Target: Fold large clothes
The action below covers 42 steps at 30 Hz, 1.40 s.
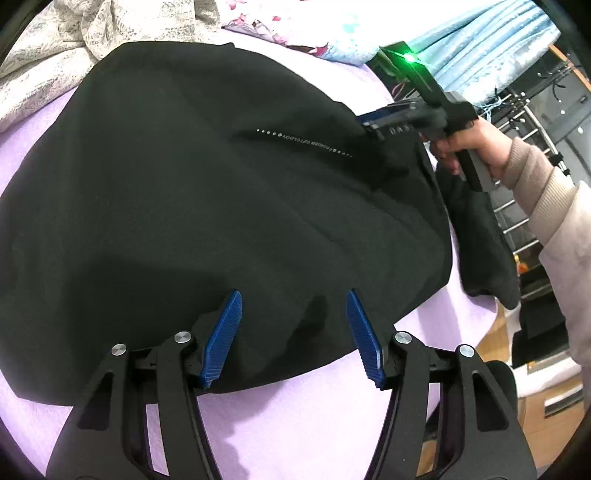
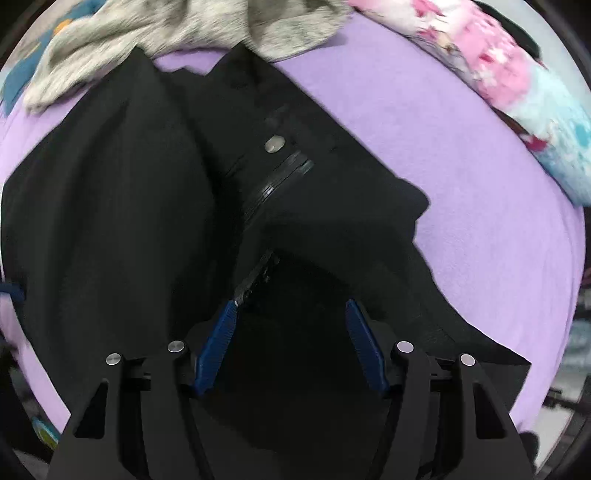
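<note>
A large black garment (image 1: 221, 203) with a line of small white lettering (image 1: 306, 142) lies spread on a purple bed sheet (image 1: 295, 424). My left gripper (image 1: 293, 295) is open just above the garment's near edge, with nothing pinched between its blue pads. At the garment's far right edge, a hand in a beige sleeve holds my right gripper (image 1: 369, 123). In the right wrist view the right gripper (image 2: 291, 304) points down over the black garment (image 2: 110, 203), jaws apart. A zipper (image 2: 280, 181) and a metal snap button (image 2: 274, 143) lie just ahead of it.
A grey patterned blanket (image 1: 55, 48) is bunched at the back left. A floral quilt (image 1: 295, 26) and pale blue cloth (image 1: 480, 44) lie behind. A dark flap (image 1: 480, 240) hangs off the bed's right edge, beside a metal rack (image 1: 528, 122).
</note>
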Each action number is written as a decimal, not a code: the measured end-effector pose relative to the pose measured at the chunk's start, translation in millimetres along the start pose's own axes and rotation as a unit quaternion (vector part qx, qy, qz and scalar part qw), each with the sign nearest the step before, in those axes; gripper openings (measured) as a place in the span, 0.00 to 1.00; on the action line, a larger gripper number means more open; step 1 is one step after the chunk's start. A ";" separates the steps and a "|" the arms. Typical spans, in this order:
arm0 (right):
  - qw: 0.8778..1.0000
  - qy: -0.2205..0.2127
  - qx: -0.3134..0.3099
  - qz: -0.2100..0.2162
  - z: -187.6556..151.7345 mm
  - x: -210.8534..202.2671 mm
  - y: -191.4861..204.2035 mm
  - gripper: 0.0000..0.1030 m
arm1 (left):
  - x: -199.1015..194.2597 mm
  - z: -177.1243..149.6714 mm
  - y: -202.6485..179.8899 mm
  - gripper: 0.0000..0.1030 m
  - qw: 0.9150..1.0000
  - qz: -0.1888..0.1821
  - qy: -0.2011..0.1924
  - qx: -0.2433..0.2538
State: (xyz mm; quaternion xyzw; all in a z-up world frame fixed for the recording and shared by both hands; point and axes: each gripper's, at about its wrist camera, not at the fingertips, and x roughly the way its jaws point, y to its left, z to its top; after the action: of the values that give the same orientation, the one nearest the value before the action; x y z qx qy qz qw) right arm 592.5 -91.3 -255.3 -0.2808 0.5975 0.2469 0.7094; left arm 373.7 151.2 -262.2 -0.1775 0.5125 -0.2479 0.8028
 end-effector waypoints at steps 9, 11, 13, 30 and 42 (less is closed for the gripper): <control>0.998 0.024 -0.043 -0.028 -8.6 16.5 13.5 0.60 | -1.8 -0.8 -3.2 0.55 1.000 0.001 0.001 0.001; 0.997 0.032 -0.056 -0.033 -11.3 19.9 18.7 0.60 | -1.7 -1.4 -3.2 0.55 1.000 0.001 0.001 0.002; 0.997 0.032 -0.067 -0.035 -14.8 19.7 22.5 0.60 | -1.8 -0.6 -3.1 0.55 1.000 0.001 0.003 0.001; 0.990 0.043 -0.126 -0.055 -35.7 38.6 41.4 0.41 | -0.7 -0.9 -0.4 0.55 1.000 0.000 0.005 0.001; 0.993 0.007 -0.112 -0.041 -39.8 3.6 28.8 0.05 | -3.0 -1.1 0.5 0.55 1.000 0.001 0.003 -0.001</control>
State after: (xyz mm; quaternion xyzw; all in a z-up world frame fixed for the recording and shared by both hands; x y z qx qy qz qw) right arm 545.2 -98.1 -267.0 -0.3841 0.5589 0.2813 0.6790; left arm 371.7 153.4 -260.7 -0.1769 0.5155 -0.2477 0.8010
